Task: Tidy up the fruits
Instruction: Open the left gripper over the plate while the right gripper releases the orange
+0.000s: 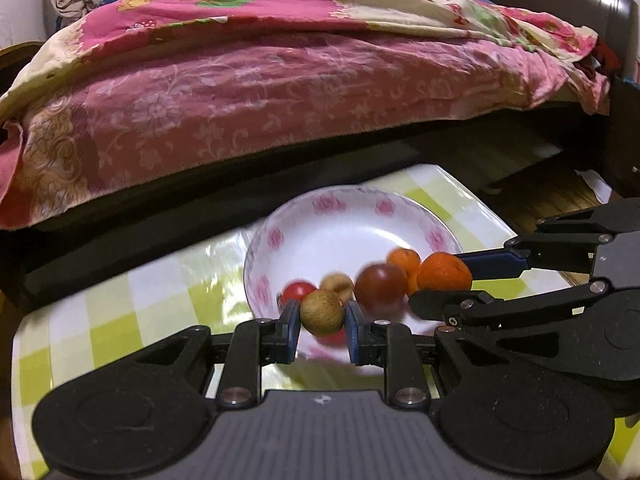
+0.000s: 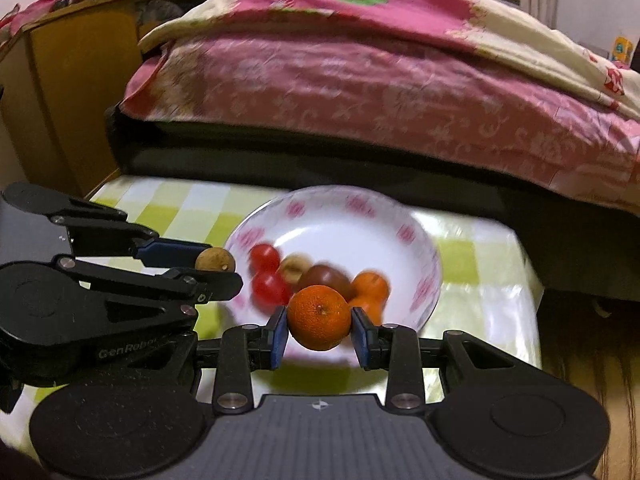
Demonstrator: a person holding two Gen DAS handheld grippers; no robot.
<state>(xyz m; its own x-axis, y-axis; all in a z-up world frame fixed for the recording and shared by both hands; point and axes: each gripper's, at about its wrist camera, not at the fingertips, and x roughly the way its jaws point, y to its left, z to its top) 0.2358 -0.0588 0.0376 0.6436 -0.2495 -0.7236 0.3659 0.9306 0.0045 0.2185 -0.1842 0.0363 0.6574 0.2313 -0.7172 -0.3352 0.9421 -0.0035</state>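
My left gripper (image 1: 322, 318) is shut on a small round brown fruit (image 1: 322, 308), held just over the near rim of a white bowl with pink flowers (image 1: 340, 216). My right gripper (image 2: 319, 326) is shut on a mandarin (image 2: 319, 314), also above the bowl's near rim (image 2: 340, 204). Each gripper shows in the other's view: the right one (image 1: 446, 284) with its mandarin (image 1: 444, 270), the left one (image 2: 219, 266) with its brown fruit (image 2: 214, 259). In the bowl lie red tomatoes (image 2: 266, 258), a brown fruit (image 2: 294, 268), a dark red fruit (image 1: 380, 286) and an orange one (image 2: 370, 284).
The bowl stands on a small table under a green and white checked cloth (image 1: 160, 280). Right behind it runs a bed with a pink flowered quilt (image 1: 280, 80) on a dark frame. A wooden cabinet (image 2: 72, 80) stands at the left, and bare floor shows to the table's right.
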